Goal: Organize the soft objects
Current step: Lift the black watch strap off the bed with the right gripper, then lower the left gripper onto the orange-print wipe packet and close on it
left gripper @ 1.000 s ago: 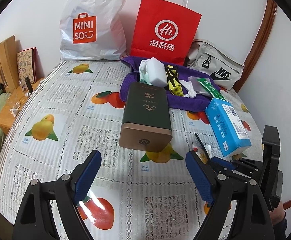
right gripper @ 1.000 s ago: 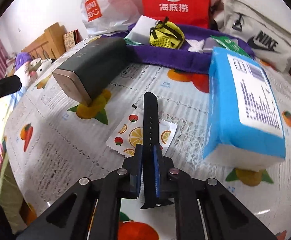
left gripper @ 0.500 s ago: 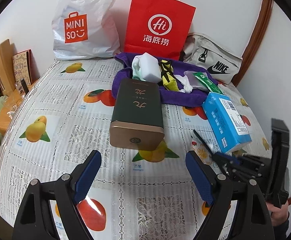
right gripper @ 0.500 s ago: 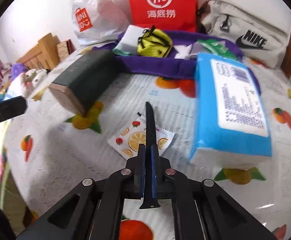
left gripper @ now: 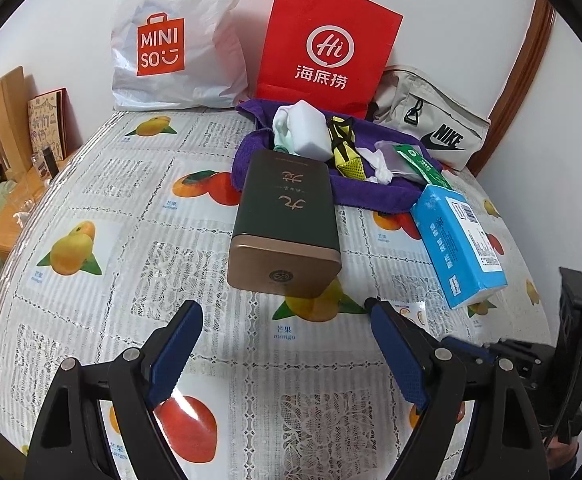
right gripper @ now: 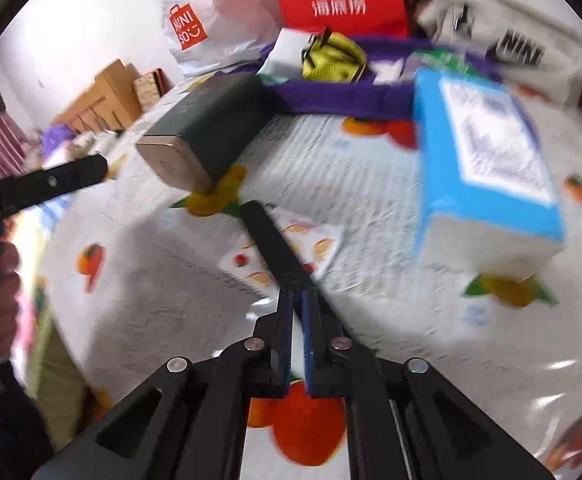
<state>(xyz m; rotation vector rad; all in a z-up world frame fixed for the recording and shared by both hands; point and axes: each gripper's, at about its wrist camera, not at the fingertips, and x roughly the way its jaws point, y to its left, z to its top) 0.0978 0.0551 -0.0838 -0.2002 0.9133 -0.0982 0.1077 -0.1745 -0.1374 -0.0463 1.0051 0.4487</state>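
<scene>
One black strap (right gripper: 269,236) is pinched in the R gripper (right gripper: 297,324), held above a fruit-print sachet (right gripper: 315,244); L gripper (left gripper: 283,344) is spread wide, empty. Carry step is judged underway; next, strap prob. to be laid w/ soft items on the purple cloth (left gripper: 375,192).

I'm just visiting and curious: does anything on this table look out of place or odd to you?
The dark green tin lies on its side, its gold end facing the camera. The right gripper is shut on a black strap, which sticks out over a fruit-print packet. The blue tissue pack lies at an angle.
</scene>
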